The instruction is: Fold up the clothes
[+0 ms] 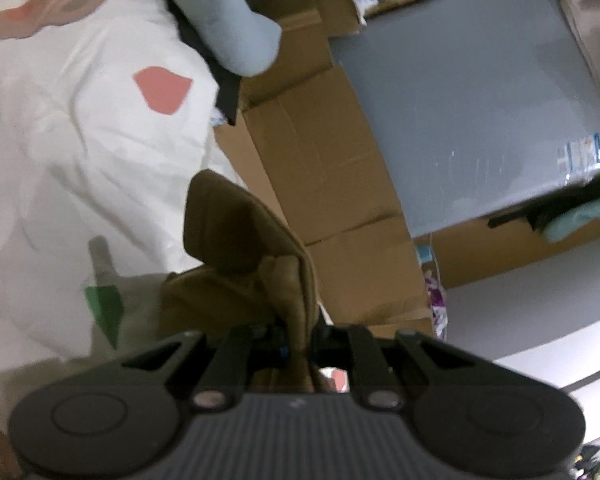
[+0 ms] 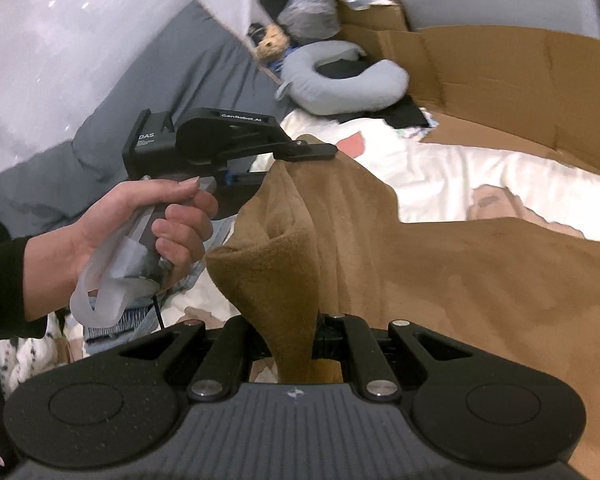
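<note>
A brown fleece garment [image 2: 440, 264] lies spread over the white patterned bedcover [image 2: 460, 168], with one edge lifted. My right gripper [image 2: 296, 340] is shut on a bunched fold of that edge, which rises from its jaws. In the right wrist view a hand holds my left gripper [image 2: 312, 152], shut on another corner of the same garment, held higher and further back. In the left wrist view the brown garment [image 1: 240, 240] is pinched in my left gripper [image 1: 298, 336] and folds up in front of the camera.
A blue neck pillow [image 2: 340, 84] and a small plush toy [image 2: 270, 42] lie at the head of the bed. Cardboard boxes [image 1: 320, 152] and a grey flat panel [image 1: 468, 96] stand beside the bed. A grey duvet [image 2: 148, 92] lies at the left.
</note>
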The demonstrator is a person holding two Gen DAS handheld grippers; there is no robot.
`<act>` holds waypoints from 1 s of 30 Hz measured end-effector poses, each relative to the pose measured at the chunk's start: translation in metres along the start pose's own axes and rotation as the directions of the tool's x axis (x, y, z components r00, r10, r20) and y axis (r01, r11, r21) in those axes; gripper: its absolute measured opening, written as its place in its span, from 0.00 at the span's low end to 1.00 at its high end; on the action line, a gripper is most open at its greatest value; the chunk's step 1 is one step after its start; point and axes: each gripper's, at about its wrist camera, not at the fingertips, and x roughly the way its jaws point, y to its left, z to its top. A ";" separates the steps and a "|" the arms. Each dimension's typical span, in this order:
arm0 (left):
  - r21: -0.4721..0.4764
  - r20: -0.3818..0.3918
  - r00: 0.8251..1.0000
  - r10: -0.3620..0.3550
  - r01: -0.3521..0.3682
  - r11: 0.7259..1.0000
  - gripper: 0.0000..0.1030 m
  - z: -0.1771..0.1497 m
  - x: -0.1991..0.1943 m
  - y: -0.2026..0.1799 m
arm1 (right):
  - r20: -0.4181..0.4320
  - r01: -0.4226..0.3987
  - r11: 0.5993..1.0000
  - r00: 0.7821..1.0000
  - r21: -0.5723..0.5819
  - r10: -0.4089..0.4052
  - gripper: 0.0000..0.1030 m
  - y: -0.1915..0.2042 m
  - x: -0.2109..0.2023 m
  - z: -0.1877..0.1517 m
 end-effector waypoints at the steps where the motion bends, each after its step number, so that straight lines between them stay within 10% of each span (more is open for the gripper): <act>1: 0.003 -0.006 1.000 0.002 -0.002 1.000 0.10 -0.002 0.003 -0.004 | 0.006 0.004 1.000 1.000 0.012 -0.004 0.05 -0.003 -0.004 -0.001; 30: 0.267 -0.290 0.943 0.166 -0.087 0.960 0.10 -0.093 0.154 -0.087 | 0.049 0.156 0.926 0.982 0.345 -0.184 0.05 -0.098 -0.069 -0.087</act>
